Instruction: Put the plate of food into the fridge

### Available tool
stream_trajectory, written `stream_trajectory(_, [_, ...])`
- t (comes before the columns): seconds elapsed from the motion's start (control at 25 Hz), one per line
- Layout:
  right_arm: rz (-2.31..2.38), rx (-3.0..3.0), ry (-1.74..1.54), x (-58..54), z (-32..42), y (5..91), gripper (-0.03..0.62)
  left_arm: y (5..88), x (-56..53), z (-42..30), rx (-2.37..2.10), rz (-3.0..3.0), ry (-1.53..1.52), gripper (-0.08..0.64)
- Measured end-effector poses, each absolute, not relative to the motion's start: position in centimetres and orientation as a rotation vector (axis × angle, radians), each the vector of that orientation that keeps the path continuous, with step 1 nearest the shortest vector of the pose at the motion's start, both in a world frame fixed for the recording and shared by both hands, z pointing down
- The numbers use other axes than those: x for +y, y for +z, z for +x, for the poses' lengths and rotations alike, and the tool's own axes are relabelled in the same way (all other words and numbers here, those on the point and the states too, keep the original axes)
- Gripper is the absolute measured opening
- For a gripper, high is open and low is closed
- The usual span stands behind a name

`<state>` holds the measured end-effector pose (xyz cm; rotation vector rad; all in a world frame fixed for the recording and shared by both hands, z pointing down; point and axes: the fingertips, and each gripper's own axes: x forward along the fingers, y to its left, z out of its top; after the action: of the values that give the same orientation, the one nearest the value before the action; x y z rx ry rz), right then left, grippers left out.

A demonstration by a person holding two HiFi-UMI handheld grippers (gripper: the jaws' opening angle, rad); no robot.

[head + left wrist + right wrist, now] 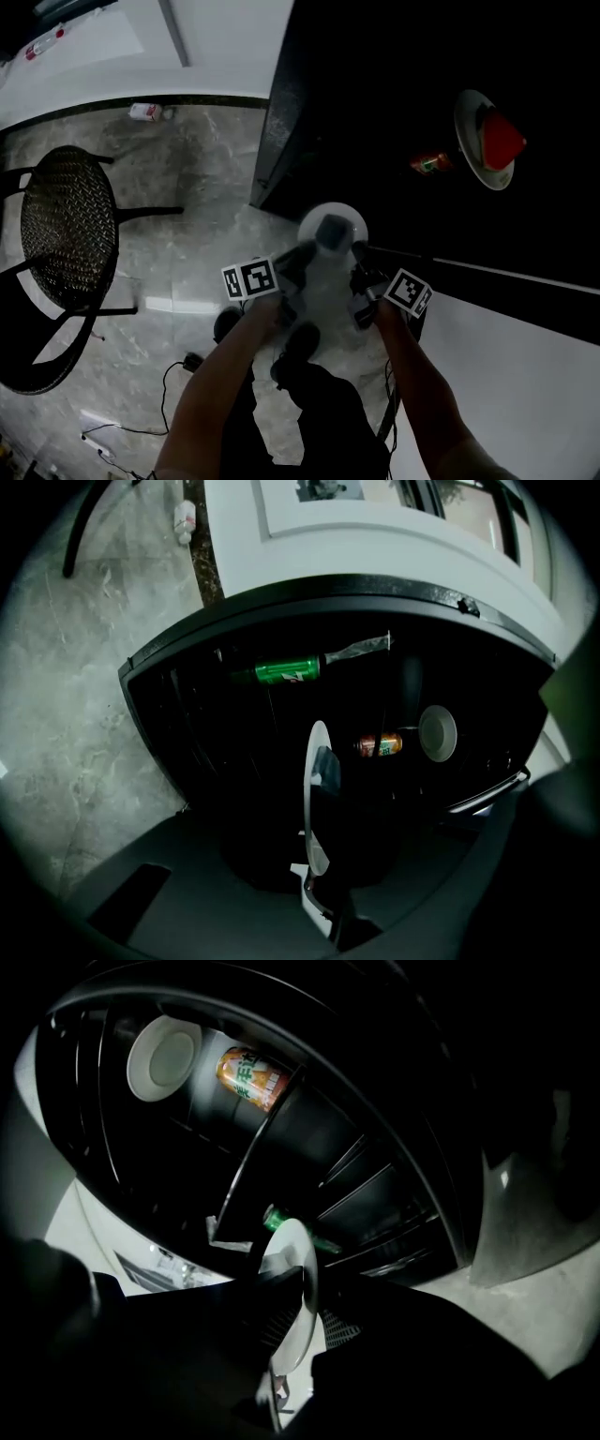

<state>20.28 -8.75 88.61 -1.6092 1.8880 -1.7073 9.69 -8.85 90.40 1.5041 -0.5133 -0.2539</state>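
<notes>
Both grippers on plate of food, low, in front of open fridge. Left gripper jaws clamped on plate's left rim; right gripper jaws clamped on opposite rim. Plate roughly level, grey food lump on top, not yet inside. Fridge interior dark: second plate with red item, orange can beside it, green bottle on another shelf. Black chair on marble floor, left.

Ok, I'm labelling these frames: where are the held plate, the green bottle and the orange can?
plate (pixel 352 217), head view, bare upper-right rim.
green bottle (pixel 286 672), left gripper view, mid body.
orange can (pixel 248 1077), right gripper view, printed side.
</notes>
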Motion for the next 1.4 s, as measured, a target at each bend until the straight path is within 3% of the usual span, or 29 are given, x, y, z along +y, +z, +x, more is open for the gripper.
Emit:
stream_trajectory(0.24, [-1.757,1.991,-1.645,-9.0,21.3,89.7,0.045,92.0,-9.4,10.6,-0.503,1.532,-0.287,0.025])
stream_trajectory(0.32, [-1.786,2.003,-1.640,-8.7,21.4,89.7,0.109,92.4,-9.4,10.4,-0.520,1.520,-0.303,0.025])
stream_trajectory(0.44, [-1.791,2.072,-1.664,-7.9,21.2,90.1,0.135,93.3,-9.8,10.2,-0.539,1.503,-0.324,0.025])
stream_trajectory(0.84, [-1.779,2.580,-1.671,-5.8,17.1,92.2,0.132,95.6,-12.7,11.4,-0.597,1.486,-0.342,0.025])
stream_trajectory(0.88, [-1.779,2.605,-1.667,-5.8,16.9,92.4,0.110,95.9,-12.9,11.5,-0.602,1.483,-0.347,0.025])
stream_trajectory(0.92, [-1.780,2.629,-1.661,-5.8,16.7,92.6,0.041,96.2,-13.1,11.7,-0.607,1.478,-0.353,0.025])
stream_trajectory(0.96, [-1.779,2.656,-1.656,-5.7,16.5,92.8,0.037,96.6,-13.3,11.7,-0.611,1.476,-0.357,0.025])
stream_trajectory(1.4, [-1.823,2.838,-1.594,-6.1,15.6,95.9,0.032,98.5,-15.2,12.1,-0.641,1.484,-0.363,0.026])
